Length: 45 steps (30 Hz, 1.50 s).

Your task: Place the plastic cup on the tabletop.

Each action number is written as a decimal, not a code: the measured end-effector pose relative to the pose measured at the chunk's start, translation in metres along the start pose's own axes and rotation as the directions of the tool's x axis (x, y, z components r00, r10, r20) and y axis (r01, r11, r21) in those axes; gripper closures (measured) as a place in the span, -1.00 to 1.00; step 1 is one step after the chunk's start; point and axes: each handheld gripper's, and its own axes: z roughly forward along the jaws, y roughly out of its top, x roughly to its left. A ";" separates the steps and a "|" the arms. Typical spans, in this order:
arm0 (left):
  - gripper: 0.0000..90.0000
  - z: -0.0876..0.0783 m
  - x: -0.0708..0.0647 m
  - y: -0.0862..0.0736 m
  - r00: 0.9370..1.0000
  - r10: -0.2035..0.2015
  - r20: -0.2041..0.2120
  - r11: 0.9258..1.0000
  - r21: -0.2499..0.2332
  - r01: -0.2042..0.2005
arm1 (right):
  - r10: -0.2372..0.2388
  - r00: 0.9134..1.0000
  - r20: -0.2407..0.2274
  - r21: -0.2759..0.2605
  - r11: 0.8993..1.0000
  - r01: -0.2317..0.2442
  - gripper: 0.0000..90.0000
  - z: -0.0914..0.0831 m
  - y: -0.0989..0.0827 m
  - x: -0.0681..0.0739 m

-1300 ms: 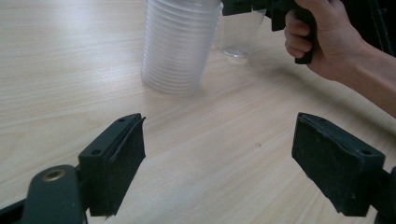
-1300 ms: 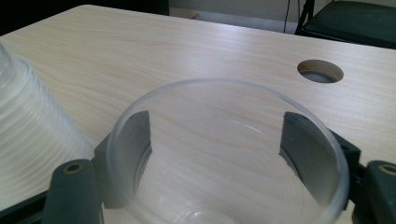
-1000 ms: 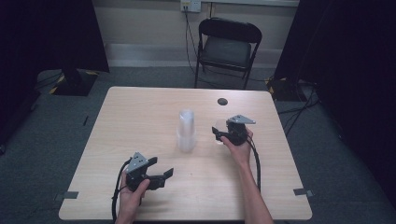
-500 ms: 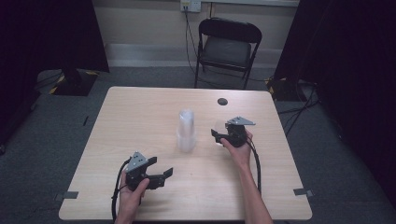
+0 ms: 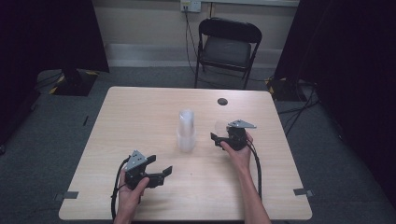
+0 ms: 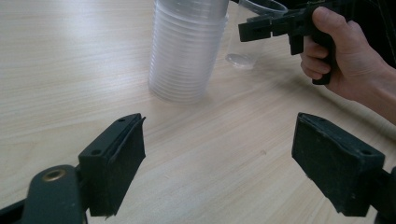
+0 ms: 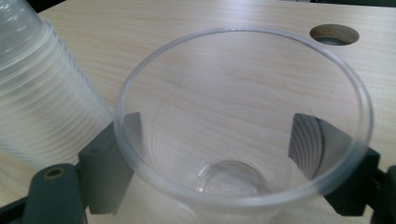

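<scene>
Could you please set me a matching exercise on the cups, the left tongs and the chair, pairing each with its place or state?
Things:
1. stack of clear cups
2. single clear cup
3. left tongs
4. folding chair

Places or states:
A. open, nothing between the jaws
B. beyond the far edge of the table
C. mid-table, many nested together
D. upright and alone, just right of the stack in the high view

Pairs: 1-C, 2-D, 3-A, 4-B

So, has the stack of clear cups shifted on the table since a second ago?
No. The stack of cups stands at the same spot, no nearer to or farther from the round hole in the table.
</scene>
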 end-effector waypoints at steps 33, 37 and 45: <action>-0.65 -0.004 0.006 0.003 0.996 0.035 -0.078 0.999 -0.020 -0.037 | 0.068 0.996 0.053 -0.027 0.997 -0.067 -0.61 -0.052 -0.026 0.012; -0.65 -0.004 0.008 0.003 0.996 0.020 -0.083 1.000 -0.016 -0.021 | 0.062 0.997 0.050 -0.041 0.997 -0.060 -0.58 -0.063 -0.028 0.017; -0.65 -0.007 0.004 -0.001 0.997 0.017 -0.081 1.000 0.002 -0.016 | 0.024 0.999 0.024 -0.065 0.998 -0.023 -0.51 -0.081 -0.034 0.038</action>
